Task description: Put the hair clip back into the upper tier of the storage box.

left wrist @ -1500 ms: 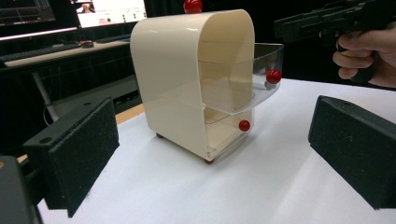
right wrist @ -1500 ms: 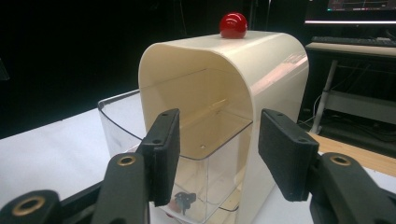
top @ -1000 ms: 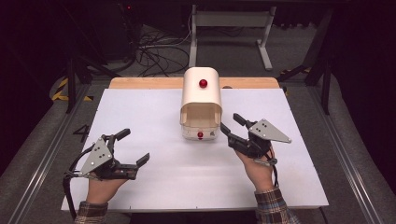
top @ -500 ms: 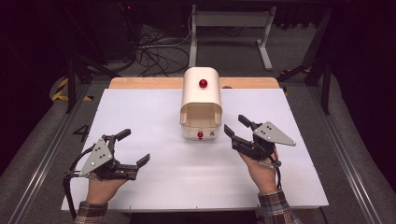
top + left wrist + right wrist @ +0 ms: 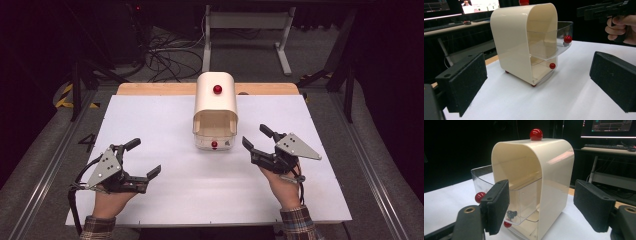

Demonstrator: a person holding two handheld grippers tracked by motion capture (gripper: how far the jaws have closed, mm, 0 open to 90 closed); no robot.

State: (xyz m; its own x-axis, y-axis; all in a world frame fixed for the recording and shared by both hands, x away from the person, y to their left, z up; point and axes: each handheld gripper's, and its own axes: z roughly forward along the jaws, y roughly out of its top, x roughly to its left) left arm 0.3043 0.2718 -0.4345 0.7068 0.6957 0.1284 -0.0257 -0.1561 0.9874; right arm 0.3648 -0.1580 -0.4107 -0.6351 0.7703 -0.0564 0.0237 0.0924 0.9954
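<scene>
A cream cabinet (image 5: 216, 102) with a red ball on top (image 5: 217, 89) stands mid-table. Its upper clear drawer (image 5: 560, 37) is pulled out, red knob (image 5: 214, 145) at the front; a lower red knob (image 5: 552, 65) sits further in. A small dark item (image 5: 511, 214) lies in the clear drawer (image 5: 499, 185). My right gripper (image 5: 255, 136) is just right of the drawer front, clear of it. Its jaws have just been opening and nothing is between them. My left gripper (image 5: 144, 157) rests open at the front left, pads (image 5: 464, 80) wide apart and facing the cabinet (image 5: 524, 42).
The white table top (image 5: 200, 195) has a wooden strip (image 5: 150, 88) along its far edge. Beyond it are cables and a metal stand on the floor. Screens and a desk show behind the cabinet (image 5: 549, 182) in the right gripper view.
My right gripper has drawn back a little to the right of the drawer knob, and its jaws stand wider. The drawer and the left gripper have not moved.
</scene>
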